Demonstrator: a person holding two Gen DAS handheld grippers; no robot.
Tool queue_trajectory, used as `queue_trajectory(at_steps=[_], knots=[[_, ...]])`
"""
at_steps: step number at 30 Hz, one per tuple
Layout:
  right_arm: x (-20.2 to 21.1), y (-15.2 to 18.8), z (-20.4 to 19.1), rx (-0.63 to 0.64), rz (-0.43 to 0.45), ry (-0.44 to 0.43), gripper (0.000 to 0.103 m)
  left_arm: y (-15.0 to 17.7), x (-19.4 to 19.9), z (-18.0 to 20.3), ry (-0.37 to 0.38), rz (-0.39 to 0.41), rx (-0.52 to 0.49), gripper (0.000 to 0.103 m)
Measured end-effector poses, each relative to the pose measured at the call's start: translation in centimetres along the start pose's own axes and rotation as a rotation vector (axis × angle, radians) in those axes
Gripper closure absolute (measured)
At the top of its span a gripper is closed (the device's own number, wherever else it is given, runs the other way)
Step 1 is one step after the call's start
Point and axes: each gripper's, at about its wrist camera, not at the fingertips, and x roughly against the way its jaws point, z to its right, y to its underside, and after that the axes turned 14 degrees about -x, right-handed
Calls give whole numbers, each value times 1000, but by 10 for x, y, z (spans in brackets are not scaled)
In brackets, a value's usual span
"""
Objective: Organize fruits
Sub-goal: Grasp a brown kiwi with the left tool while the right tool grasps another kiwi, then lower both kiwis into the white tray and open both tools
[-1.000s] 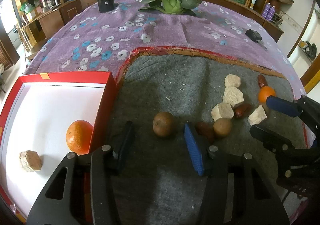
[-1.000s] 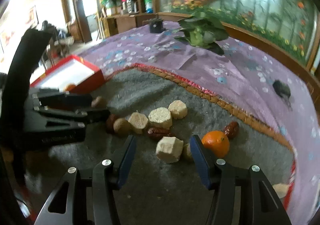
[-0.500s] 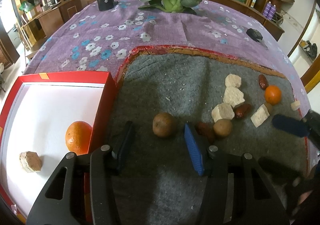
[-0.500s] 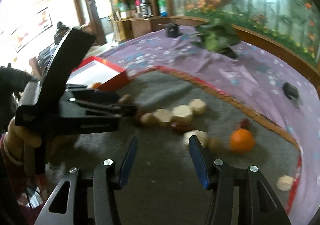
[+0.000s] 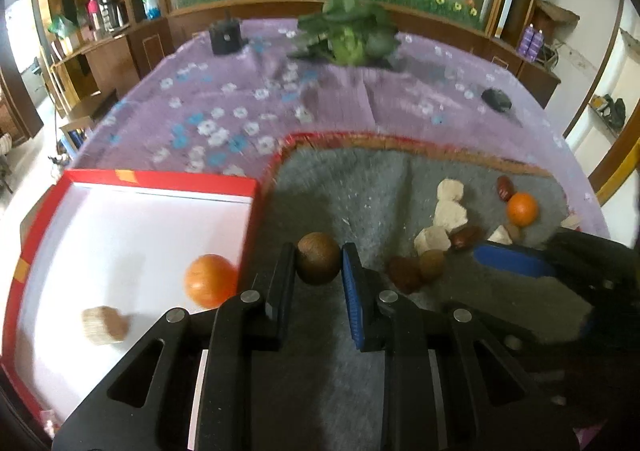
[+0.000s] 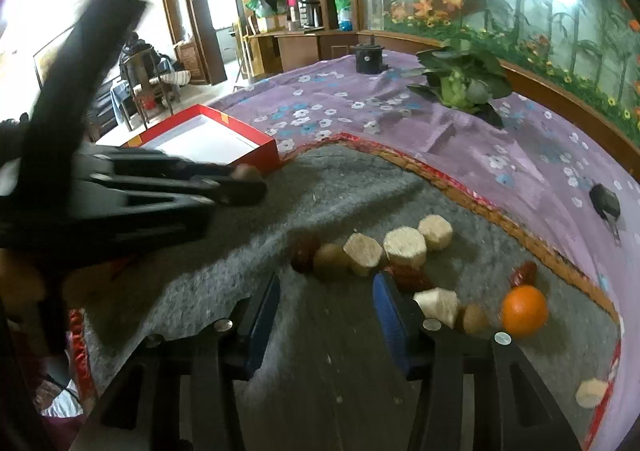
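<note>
My left gripper (image 5: 318,253) is closing on a round brown fruit (image 5: 318,265), its pads pressing on both sides just above the grey felt mat (image 5: 320,391). In the right wrist view the left gripper (image 6: 240,187) holds that fruit (image 6: 246,172) near the red box (image 6: 256,153). The box (image 5: 160,183) contains an orange (image 5: 210,279) and a tan block (image 5: 102,325). My right gripper (image 6: 326,283) hovers over the mat with jaws closing and nothing between them. Ahead of it lie tan blocks (image 6: 404,247), dates, a brown fruit (image 6: 331,261) and an orange (image 6: 524,310).
A purple floral cloth (image 5: 240,123) covers the table beyond the mat. On it stand a leafy plant (image 5: 352,37), a black pot (image 5: 225,35) and a small black object (image 5: 496,99). One tan piece (image 6: 592,393) lies at the mat's right edge.
My left jaws have closed on the brown fruit and risen with it. My right gripper has shifted left over the mat and its jaws have narrowed.
</note>
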Motion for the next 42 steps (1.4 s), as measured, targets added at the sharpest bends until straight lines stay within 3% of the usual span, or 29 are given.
queue_trajectory(at_steps=[5,8,15,21,33,42], knots=[[-25,-7,2,-60,-66,20,75,3,13,-10,-50,10,14,81],[-24,-5,3,-71,-51,31,82,8,17,-17,-75,10,28,81],[4,-7,3,-103,-5,-11,82,20,30,-46,-70,21,91,81],[13,-20,-28,-66,26,-90,82,32,41,-68,-37,36,131,81],[-26,-41,-114,72,-27,-234,82,61,44,-105,-134,-21,195,81],[-56,-33,-141,130,-99,-247,82,73,35,-115,-191,-49,217,81]])
